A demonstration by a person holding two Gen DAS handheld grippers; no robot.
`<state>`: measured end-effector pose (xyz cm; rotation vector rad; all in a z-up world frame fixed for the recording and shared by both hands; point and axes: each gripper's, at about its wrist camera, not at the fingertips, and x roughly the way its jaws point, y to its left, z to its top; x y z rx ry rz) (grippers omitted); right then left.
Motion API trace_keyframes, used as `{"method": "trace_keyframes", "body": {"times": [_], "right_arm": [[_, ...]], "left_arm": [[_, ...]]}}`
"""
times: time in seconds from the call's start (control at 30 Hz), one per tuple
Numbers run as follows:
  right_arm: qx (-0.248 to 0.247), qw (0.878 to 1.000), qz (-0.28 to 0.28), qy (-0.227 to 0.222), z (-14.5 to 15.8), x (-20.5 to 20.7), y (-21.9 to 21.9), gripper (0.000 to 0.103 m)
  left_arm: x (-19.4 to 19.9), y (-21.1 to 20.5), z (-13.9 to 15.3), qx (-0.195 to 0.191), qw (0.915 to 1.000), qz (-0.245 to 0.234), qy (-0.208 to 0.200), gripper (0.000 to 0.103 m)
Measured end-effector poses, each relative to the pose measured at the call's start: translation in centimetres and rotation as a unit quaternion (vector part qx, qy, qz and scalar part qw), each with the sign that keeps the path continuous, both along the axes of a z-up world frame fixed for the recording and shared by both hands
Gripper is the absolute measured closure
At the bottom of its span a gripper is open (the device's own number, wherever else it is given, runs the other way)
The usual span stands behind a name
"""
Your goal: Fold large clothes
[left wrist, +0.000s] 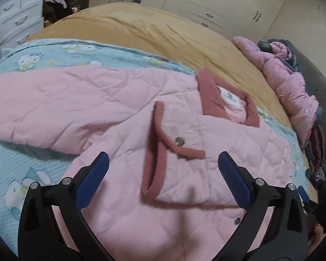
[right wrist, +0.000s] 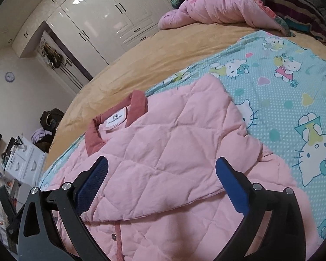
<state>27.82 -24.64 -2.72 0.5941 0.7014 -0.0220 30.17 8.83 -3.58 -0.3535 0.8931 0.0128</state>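
So the pink quilted jacket (left wrist: pixel 123 113) is lying flat on a light blue Hello Kitty sheet (left wrist: pixel 43 61), which is spread over a tan bedspread (left wrist: pixel 152 30). It's front side up, with the darker rose collar (left wrist: pixel 208 95) at the far end and a white label (right wrist: pixel 116 119) showing inside the neck. From the left wrist view, one sleeve is folded across the chest so its ribbed rose cuff (left wrist: pixel 152 152) sits right in the middle, next to a metal snap button (left wrist: pixel 178 141). From the right wrist view, the other sleeve (right wrist: pixel 163 163) is folded in over the body too, with its lower edge overlapping the front placket. Both tools are spread wide with nothing between the blue pads: the left gripper (left wrist: pixel 163 174) hangs over the cuff area, the right gripper (right wrist: pixel 162 178) over the folded sleeve. A crumpled pink duvet (right wrist: pixel 217 6) is bunched up at the head of the bed, well apart from the jacket, and white wardrobe doors (right wrist: pixel 110 15) line the wall behind.
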Motion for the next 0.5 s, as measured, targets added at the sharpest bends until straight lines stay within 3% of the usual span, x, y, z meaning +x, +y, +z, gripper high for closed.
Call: {"method": "trace_keyframes", "body": {"times": [0.2,0.33,0.5], "right_arm": [[-0.009,1.0,0.009,-0.011,1.0,-0.2,1.1,0.004],[-0.023,0.999,0.023,-0.021,1.9,-0.3,2.7,0.004],[-0.039,0.998,0.04,-0.032,2.8,-0.4,4.9,0.004]], "left_arm": [[-2.3,1.8,0.0,-0.007,0.9997,0.021,0.01,0.009],[-3.5,3.4,1.2,0.002,0.9995,0.032,-0.003,0.009],[-4.5,6.3,2.6,-0.016,0.9979,0.058,-0.022,0.009]]}}
